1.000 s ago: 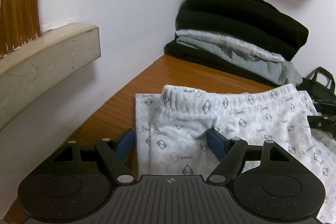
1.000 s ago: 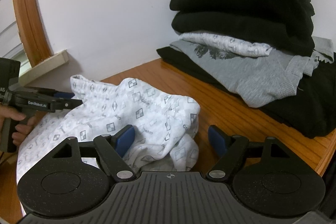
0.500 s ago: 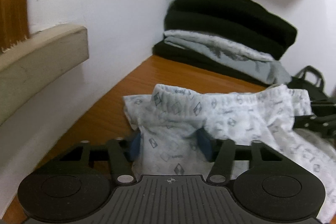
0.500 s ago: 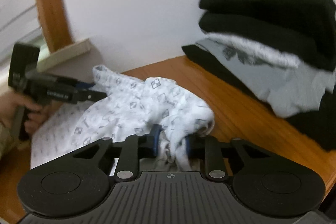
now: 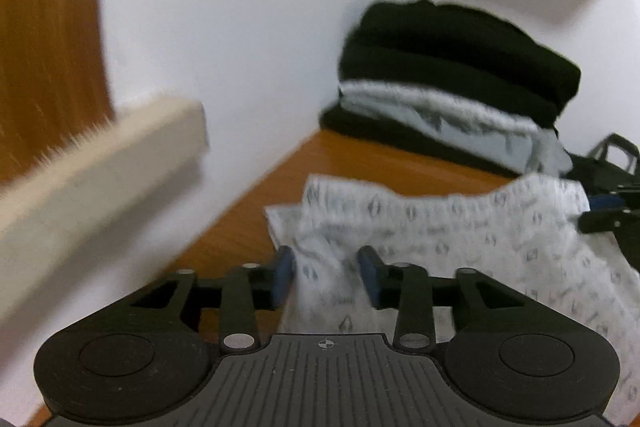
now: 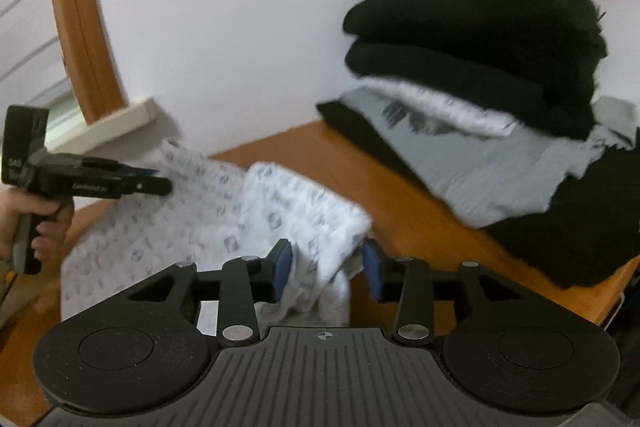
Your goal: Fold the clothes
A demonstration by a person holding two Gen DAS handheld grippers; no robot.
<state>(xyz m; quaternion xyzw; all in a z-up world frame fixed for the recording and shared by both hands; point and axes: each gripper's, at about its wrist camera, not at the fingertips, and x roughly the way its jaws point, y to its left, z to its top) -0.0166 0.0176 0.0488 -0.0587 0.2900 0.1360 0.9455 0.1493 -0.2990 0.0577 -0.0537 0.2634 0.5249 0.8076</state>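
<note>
Right gripper (image 6: 326, 269) jaws opening, white patterned trousers (image 6: 224, 211) bunching between pads; left gripper (image 6: 158, 183) reaching onto cloth's far edge; folded pile (image 6: 480, 75) sitting on wooden table (image 6: 400, 203).
</note>
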